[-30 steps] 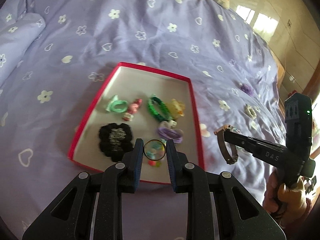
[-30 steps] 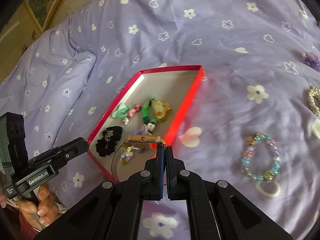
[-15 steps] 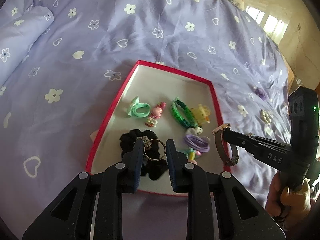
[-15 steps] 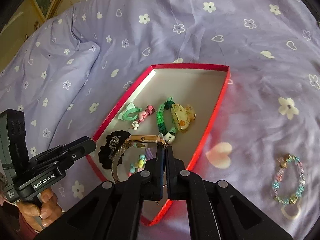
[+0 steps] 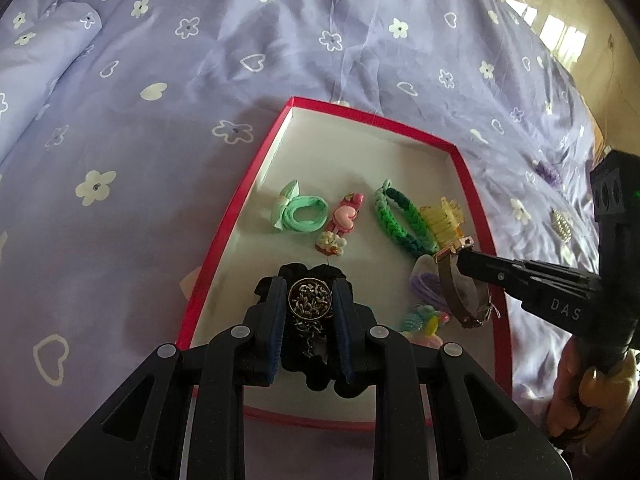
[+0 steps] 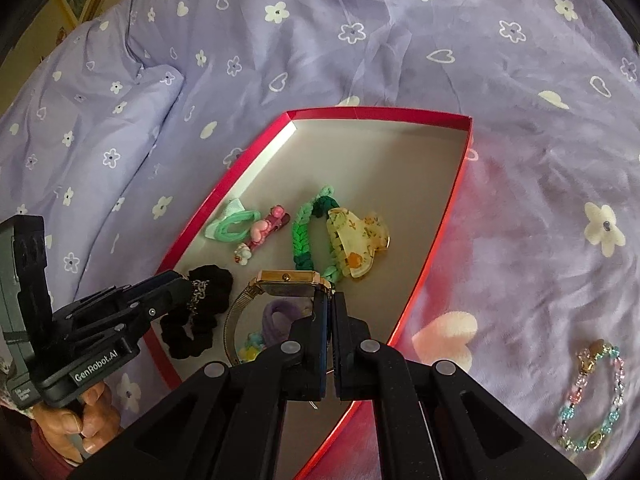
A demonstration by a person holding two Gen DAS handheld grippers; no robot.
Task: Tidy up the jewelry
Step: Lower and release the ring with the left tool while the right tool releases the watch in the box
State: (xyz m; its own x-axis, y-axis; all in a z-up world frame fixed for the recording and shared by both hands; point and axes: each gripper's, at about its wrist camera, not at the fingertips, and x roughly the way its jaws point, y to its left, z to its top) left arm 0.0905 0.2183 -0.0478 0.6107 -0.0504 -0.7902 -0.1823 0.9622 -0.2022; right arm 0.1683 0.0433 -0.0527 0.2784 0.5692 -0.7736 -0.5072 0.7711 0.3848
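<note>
A red-rimmed tray [image 5: 236, 208] [image 6: 436, 240] lies on the purple bedspread. My left gripper [image 5: 310, 300] is shut on a metal ring with a chain [image 5: 310, 294], low over a black scrunchie [image 5: 316, 376] at the tray's near left. My right gripper [image 6: 330, 300] is shut on a gold watch [image 6: 290, 284] with a mesh band, held over the tray's near right; the watch also shows in the left wrist view [image 5: 460, 280]. In the tray lie a mint hair tie [image 5: 302, 214], a pink clip [image 5: 346, 216], a green braided band [image 5: 400, 224] and a yellow claw clip [image 6: 356, 240].
A beaded bracelet [image 6: 592, 396] lies on the bedspread right of the tray. A pearl piece [image 5: 562, 226] and a purple item [image 5: 546, 170] lie further right. A pillow [image 6: 80, 120] sits at the far left.
Both grippers have moved forward and lower over the tray. The left one with its ring now hangs over the black scrunchie; the right one with the watch is over the purple scrunchie.
</note>
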